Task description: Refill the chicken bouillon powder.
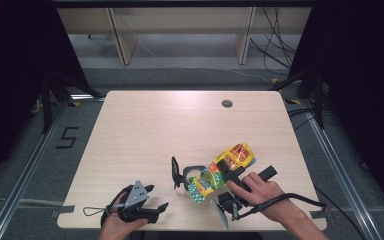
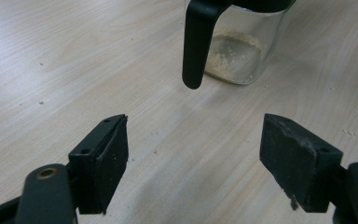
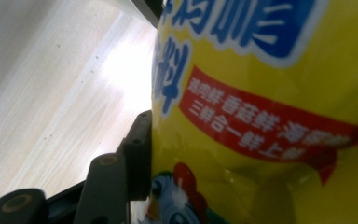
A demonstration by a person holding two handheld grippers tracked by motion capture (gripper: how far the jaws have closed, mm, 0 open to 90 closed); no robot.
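Seasoning is being poured, by the look of it: the right gripper (image 1: 228, 176) clamps a glossy yellow plastic seasoning bag (image 1: 224, 169) printed with blue and red lettering, its pad pressed against the bag's side in the right gripper view, and holds it tilted with the lower end over the mouth of a clear glass jar with a black handle (image 2: 233, 44). Pale granules already lie in the jar's bottom, which suits that reading. The left gripper (image 2: 193, 163) waits near the table's front edge with jaws wide and nothing between them, probably spare until the jar needs steadying. Everything rests on a pale wood-grain table (image 1: 145, 130) standing on grey floor, with black curtains at both sides.
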